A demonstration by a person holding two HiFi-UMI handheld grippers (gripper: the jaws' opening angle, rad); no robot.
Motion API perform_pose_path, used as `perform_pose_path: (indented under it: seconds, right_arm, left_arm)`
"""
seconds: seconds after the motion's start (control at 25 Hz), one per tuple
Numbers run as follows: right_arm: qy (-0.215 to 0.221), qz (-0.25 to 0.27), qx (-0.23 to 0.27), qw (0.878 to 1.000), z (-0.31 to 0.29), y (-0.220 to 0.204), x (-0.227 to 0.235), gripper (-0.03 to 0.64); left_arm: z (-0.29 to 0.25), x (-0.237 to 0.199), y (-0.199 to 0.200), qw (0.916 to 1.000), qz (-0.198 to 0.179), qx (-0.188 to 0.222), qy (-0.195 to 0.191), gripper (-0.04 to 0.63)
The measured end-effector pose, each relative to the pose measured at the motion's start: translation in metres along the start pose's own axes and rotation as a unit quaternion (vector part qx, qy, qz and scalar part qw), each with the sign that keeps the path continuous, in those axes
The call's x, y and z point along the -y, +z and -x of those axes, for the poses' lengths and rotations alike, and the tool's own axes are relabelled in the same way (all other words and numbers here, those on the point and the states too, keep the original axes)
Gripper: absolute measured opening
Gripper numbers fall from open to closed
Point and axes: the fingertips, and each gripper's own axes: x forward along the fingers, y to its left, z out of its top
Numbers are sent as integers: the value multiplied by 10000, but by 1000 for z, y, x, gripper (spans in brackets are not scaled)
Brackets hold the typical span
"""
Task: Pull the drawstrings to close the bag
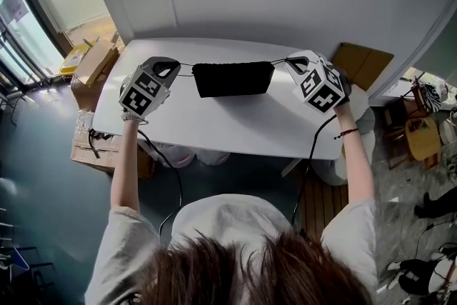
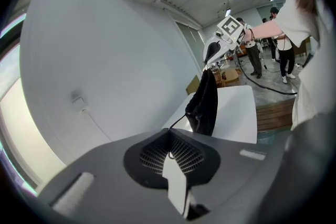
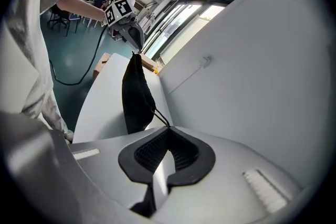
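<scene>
Hanging over the white table, the black bag stretches between the left gripper and the right gripper, contents hidden; each clamps a taut drawstring, both arms reaching forward, apart.

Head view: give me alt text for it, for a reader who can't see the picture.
A black drawstring bag is stretched between two hand-held tools over a white table, seen from above the person's head. The left tool is shut on the left drawstring and the right tool on the right drawstring, both cords pulled taut.
</scene>
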Motion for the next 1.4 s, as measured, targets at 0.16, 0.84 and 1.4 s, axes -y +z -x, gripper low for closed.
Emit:
perform_pose_path:
  seconds: [0.16, 0.84, 1.4]
  right_arm:
    - [-151, 24, 56, 9999, 6, 9, 12, 20]
    - [-713, 42, 260, 9971, 32, 24, 46, 20]
    - [-1127, -52, 244, 9933, 42, 24, 57, 20]
  left_arm:
    - [5, -9, 10, 9998, -118, 96, 128, 2]
    - [25, -33, 41, 9959, -354, 452, 699, 3]
    - [42, -46, 40, 9901, -540, 385, 1238, 3]
